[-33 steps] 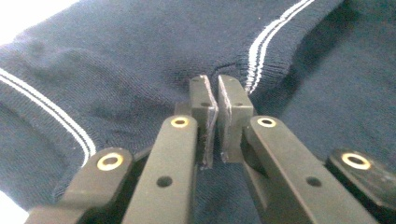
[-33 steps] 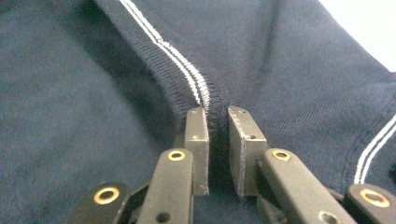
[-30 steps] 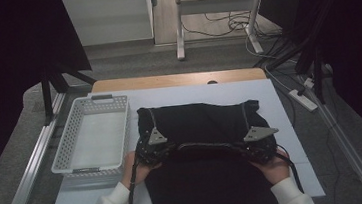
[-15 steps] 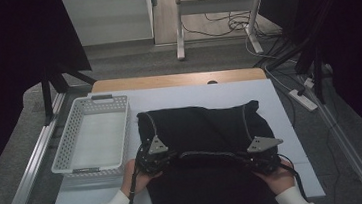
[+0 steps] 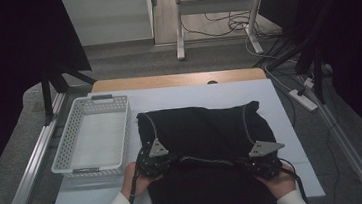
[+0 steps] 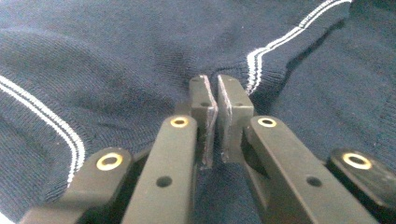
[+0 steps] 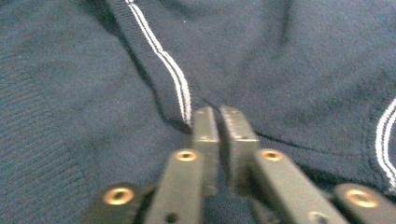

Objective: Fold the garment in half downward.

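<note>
Since the earlier frames, the right gripper (image 5: 264,160) has moved a little toward the person and outward, and the folded edge of the sweater (image 5: 207,129) came with it; the left gripper (image 5: 153,161) has stayed almost in its place.

In the left gripper view, the 2 jaws of the left gripper (image 6: 212,100) stand nearly together, with only a thin slit between the pads. They lie on the dark knit, and whether cloth is pinched between them I cannot tell for sure. A band with 2 white stripes (image 6: 275,44) runs just right of the tips and away from them.

In the right gripper view, the right gripper (image 7: 218,122) is also almost closed. Its tips sit on the near end of a striped band (image 7: 163,58), which goes up and left from them. A folded edge of the sweater (image 7: 299,74) passes just under the tips.

In the high view, the sweater lies flat on the table (image 5: 178,96), beyond and between both grippers, and also hangs toward the person. A white basket (image 5: 94,138) stands left of the left gripper, near it but apart.
</note>
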Motion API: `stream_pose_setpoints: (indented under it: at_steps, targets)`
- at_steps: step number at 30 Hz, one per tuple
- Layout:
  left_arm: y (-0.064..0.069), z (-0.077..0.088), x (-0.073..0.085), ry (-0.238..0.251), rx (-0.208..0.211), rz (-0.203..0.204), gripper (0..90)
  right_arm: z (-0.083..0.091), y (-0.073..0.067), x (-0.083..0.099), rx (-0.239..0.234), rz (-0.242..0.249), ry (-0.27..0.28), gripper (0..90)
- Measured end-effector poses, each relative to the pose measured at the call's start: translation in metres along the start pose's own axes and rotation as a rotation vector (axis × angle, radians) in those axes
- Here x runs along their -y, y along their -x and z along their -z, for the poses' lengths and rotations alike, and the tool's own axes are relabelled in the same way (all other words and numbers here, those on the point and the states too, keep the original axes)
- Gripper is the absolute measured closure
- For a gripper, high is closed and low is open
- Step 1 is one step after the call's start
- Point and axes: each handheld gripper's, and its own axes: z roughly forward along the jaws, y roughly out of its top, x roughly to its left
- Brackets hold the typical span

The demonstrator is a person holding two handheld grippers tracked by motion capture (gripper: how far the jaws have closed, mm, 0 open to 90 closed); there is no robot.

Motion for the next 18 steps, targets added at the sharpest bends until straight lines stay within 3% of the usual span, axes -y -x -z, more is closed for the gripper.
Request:
stream_pose_setpoints:
  at_steps: [4,6,11,13,18]
  targets:
    - [0.0,-0.002,0.0,-0.007,0.003,-0.002,83.9,-0.005,0.0,-0.006,0.008,-0.017,0.007,53.0]
    - [0.0,-0.003,0.001,-0.01,0.003,-0.004,83.9,-0.01,0.004,-0.009,0.012,-0.037,-0.004,47.1]
    - [-0.001,-0.003,0.001,-0.011,0.004,-0.001,83.9,-0.014,0.02,-0.016,0.091,-0.07,-0.007,40.3]
    - [-0.001,-0.003,0.001,-0.015,0.006,-0.004,83.9,-0.01,0.03,-0.014,0.098,-0.115,0.005,40.4]
    - [-0.001,-0.005,0.002,-0.018,0.007,-0.005,83.9,-0.001,0.048,-0.003,0.214,-0.209,-0.038,42.8]
